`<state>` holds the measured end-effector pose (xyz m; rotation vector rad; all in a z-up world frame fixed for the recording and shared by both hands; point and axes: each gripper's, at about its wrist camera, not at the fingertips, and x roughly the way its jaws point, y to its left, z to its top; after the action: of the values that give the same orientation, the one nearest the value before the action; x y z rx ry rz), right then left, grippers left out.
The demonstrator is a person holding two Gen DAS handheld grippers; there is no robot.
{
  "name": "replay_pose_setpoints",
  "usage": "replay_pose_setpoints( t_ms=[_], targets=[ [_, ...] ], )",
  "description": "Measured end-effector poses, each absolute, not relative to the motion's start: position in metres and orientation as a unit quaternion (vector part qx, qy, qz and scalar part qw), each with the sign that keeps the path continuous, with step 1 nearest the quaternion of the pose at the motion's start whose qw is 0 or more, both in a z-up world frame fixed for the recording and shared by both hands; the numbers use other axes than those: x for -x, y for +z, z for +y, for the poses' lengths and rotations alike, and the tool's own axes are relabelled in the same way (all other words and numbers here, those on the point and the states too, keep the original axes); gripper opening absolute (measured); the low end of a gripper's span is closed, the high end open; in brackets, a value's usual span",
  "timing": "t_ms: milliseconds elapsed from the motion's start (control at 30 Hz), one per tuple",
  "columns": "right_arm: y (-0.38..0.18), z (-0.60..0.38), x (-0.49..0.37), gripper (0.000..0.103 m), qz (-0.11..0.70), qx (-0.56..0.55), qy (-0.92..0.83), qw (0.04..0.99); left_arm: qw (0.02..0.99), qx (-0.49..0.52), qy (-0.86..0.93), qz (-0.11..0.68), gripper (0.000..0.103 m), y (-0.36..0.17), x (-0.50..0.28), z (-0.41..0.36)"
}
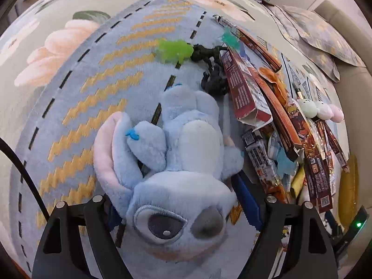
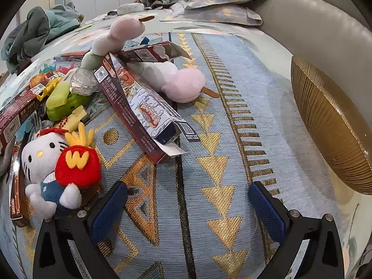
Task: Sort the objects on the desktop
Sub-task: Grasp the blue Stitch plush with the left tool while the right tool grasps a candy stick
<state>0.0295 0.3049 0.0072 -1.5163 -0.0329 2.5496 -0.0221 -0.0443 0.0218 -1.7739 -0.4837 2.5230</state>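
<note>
Left tool (image 1: 183,216): fingers spread on either side of the head of a pale blue Stitch plush (image 1: 176,162); the blue pads (image 1: 246,200) sit at its sides, but whether they press into the fur cannot be told. The plush lies belly-up on a blue rug (image 1: 93,88) with yellow zigzag bands, feet pointing away from the camera. Just beyond its feet: a black figurine (image 1: 215,81) and a green spiky toy (image 1: 174,51). To its right, a heap of red cartons (image 1: 244,86) and wrappers.

Right tool (image 2: 188,207): fingers wide apart, nothing between them, hovering over a blue woven cloth (image 2: 232,116) with gold triangles. Left of it, a Hello Kitty plush (image 2: 44,162) hugging a red fries pouch (image 2: 78,165). Ahead, an opened carton (image 2: 139,107) lies across a pink-and-white dango plush (image 2: 179,81). A gold ribbed bowl (image 2: 330,125) sits at right.
</note>
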Motion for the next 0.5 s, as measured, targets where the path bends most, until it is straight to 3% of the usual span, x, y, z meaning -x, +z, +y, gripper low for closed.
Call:
replay_pose_setpoints(
  t_ms=[33, 133, 167, 200, 233, 500],
  targets=[
    [0.008, 0.302, -0.027, 0.103, -0.009, 0.522, 0.849, 0.087, 0.006, 0.568, 0.811, -0.144, 0.069, 0.023, 0.021, -0.044],
    [0.015, 0.304, -0.014, 0.102, 0.004, 0.579, 0.811, 0.09, 0.014, 0.563, 0.815, -0.134, 0.066, 0.032, 0.014, -0.048],
    [0.019, 0.304, -0.015, 0.096, 0.009, 0.585, 0.806, 0.091, 0.014, 0.562, 0.817, -0.131, 0.066, 0.036, 0.01, -0.051],
    [0.026, 0.303, -0.018, 0.079, 0.012, 0.588, 0.804, 0.089, 0.018, 0.562, 0.817, -0.131, 0.066, 0.041, 0.007, -0.054],
    [0.034, 0.3, -0.022, 0.076, 0.008, 0.595, 0.8, 0.08, 0.021, 0.563, 0.816, -0.134, 0.066, 0.048, 0.002, -0.06],
    [0.096, 0.188, -0.047, 0.076, -0.075, 0.588, 0.796, -0.122, 0.018, 0.565, 0.81, -0.156, 0.066, 0.074, -0.028, -0.093]
  ],
)
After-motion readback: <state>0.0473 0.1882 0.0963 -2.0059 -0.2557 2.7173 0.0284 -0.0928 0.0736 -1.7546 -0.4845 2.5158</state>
